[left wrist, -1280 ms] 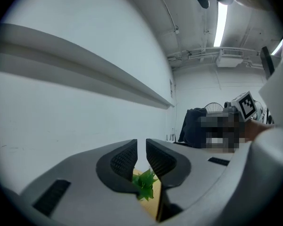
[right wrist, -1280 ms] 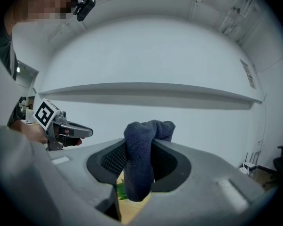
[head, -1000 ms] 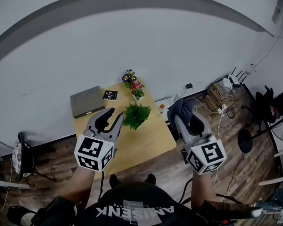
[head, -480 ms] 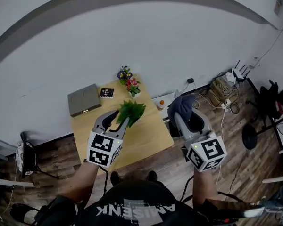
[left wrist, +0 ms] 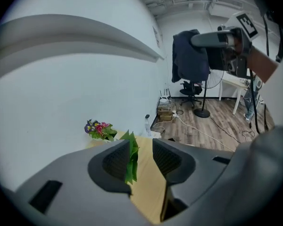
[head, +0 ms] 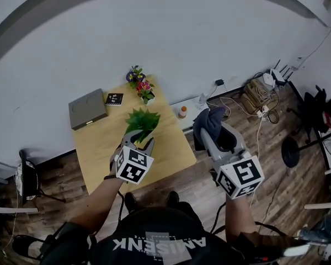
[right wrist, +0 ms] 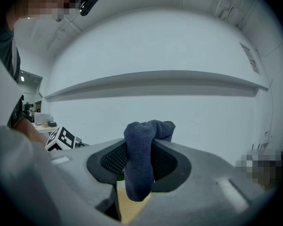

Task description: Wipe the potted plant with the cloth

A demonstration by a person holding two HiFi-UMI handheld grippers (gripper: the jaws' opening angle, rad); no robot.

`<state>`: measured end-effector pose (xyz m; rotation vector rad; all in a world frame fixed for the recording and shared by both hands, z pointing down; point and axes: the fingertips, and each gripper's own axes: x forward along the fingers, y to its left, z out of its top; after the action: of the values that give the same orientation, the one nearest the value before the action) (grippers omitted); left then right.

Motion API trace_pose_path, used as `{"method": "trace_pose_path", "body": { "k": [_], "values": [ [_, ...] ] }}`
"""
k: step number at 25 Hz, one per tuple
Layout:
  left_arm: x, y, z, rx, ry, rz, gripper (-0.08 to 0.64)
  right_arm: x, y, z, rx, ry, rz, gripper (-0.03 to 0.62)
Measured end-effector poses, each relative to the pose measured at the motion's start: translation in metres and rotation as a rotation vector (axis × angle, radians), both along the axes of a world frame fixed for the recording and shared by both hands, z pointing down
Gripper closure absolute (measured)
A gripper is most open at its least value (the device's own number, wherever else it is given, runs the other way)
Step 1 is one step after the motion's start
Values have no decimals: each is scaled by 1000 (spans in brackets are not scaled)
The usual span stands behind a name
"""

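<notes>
Against a white wall, a light wooden table [head: 99,153], with plank flooring all around. Toward the middle of its top, the potted plant [head: 142,120]: upright, long axis vertical, pointed green leaves fanning up and outward. Behind it by the wall, a small pot of coloured flowers [head: 139,85]. Off to the left, a flat grey box [head: 88,108] and a small black item [head: 113,99].

At the plant's near side, the left gripper [head: 142,139], angled down toward the foliage. Jaws apart, having just been opening. Between them in the left gripper view, a few leaves [left wrist: 131,160] running top to bottom close along the left jaw, not squeezed.

Beyond the table's right edge in the head view, the right gripper [head: 212,132], roughly level and well apart from the plant. Clamped on the dark blue cloth [head: 209,119]. Folded hump of fabric above the jaw tips, loose end hanging straight down between them, long axis vertical.
</notes>
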<state>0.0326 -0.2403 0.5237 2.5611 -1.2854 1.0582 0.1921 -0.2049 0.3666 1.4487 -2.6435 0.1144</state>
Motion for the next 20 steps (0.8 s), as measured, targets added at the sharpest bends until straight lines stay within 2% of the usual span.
{"method": "trace_pose_path", "body": {
  "k": [8,15,20],
  "values": [
    [9,-20,78,-85,-218,-13,423,17,-11,28,-48,-17,-21,460],
    [6,-43,123,-98,-354,-57,423,32,-26,48,-82,-16,-36,460],
    [6,-56,143,-73,-469,-60,423,39,-35,62,-105,-16,-59,460]
  ]
}}
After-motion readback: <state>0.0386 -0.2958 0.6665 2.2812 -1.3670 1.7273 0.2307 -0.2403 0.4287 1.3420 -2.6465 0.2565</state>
